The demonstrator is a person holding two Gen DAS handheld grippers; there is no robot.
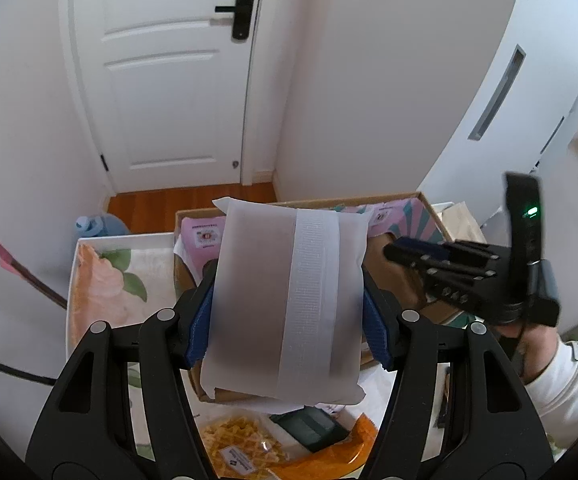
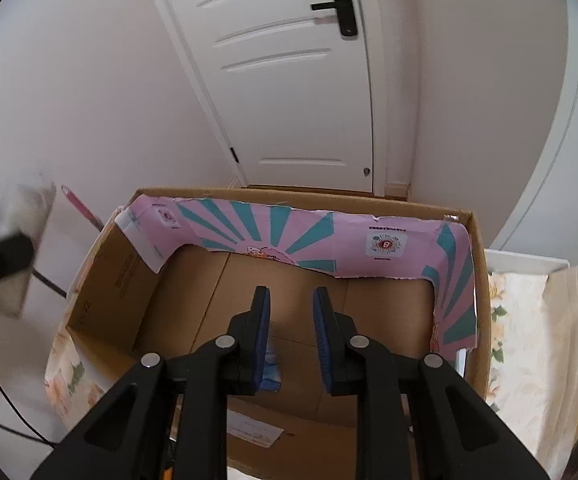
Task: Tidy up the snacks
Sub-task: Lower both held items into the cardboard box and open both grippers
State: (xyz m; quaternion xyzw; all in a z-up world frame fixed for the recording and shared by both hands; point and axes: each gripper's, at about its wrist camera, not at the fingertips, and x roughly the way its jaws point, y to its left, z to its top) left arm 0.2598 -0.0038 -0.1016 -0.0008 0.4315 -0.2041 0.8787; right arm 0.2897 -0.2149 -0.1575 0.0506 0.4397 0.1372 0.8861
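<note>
1. White walls and a white panelled door (image 1: pixel 161 76) with a black lever handle close off the room behind a table spread with a floral cloth (image 1: pixel 101 280).
2. Held up over the table, a frosted white snack packet (image 1: pixel 285 304) with a paler textured strip down its front sits clamped between the blue pads of the left gripper (image 1: pixel 287 312).
3. Behind and below the packet stands an open cardboard box (image 2: pixel 481 280), lined along its far and right walls with pink-and-teal printed card (image 2: pixel 273 232).
4. Above the box's bare brown floor hangs the right gripper (image 2: pixel 291 320), its jaws a narrow gap apart with nothing between them.
5. Near the table's front edge, an orange tray (image 1: pixel 353 444) carries a bag of yellow snacks (image 1: pixel 245 440) and a dark green packet (image 1: pixel 309 428).
</note>
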